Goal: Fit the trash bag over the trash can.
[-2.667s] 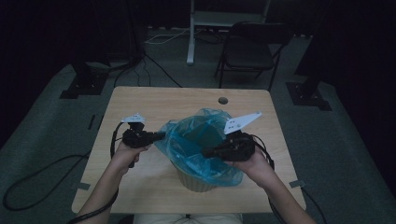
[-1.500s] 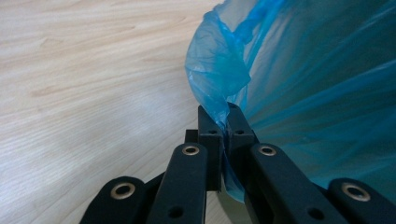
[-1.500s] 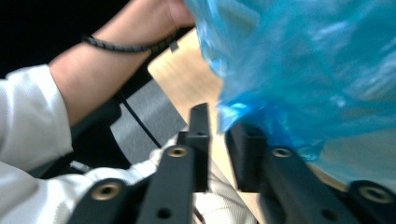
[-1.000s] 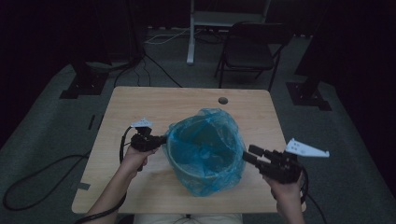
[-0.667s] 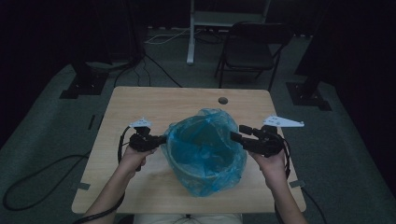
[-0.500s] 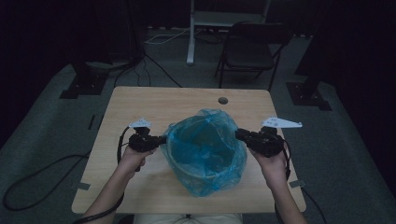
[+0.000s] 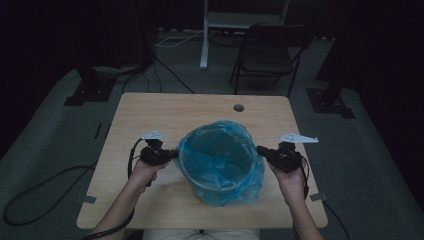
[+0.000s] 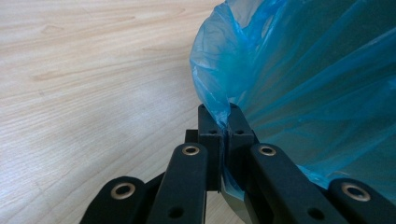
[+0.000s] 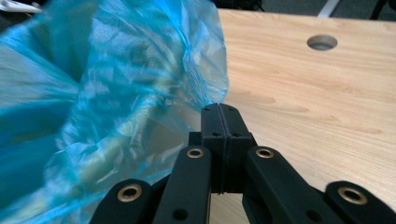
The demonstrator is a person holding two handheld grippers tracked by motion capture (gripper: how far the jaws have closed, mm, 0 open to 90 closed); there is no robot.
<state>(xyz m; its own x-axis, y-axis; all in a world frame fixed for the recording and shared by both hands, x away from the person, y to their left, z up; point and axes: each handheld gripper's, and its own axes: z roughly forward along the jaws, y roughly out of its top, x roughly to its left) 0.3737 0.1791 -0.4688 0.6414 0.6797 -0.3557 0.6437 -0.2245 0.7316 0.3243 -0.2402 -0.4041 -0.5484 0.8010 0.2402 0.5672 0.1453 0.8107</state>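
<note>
A blue plastic bag (image 7: 220, 150) lines a round bin in the middle of the wooden table (image 7: 150, 110), its mouth open upward. My left gripper (image 7: 175, 152) is at the bag's left rim. In the left gripper view the jaws (image 8: 226, 112) are shut with a fold of blue bag film (image 8: 317, 70) pinched between the tips. My right gripper (image 7: 260, 149) is at the bag's right rim. Its jaws (image 9: 219, 109) are shut, and the edge of the bag (image 9: 116, 70) runs into their tip.
A round hole (image 7: 238, 107) is cut in the table behind the bag; it appears as the hole (image 9: 322, 42) in the right gripper view. A folding chair (image 7: 270, 55) and a desk frame stand beyond the table. Cables lie on the floor at left.
My right gripper came in from the table's right edge to the bag's right rim, sank a little, and its jaws went from open to shut there. The left gripper kept its hold.
</note>
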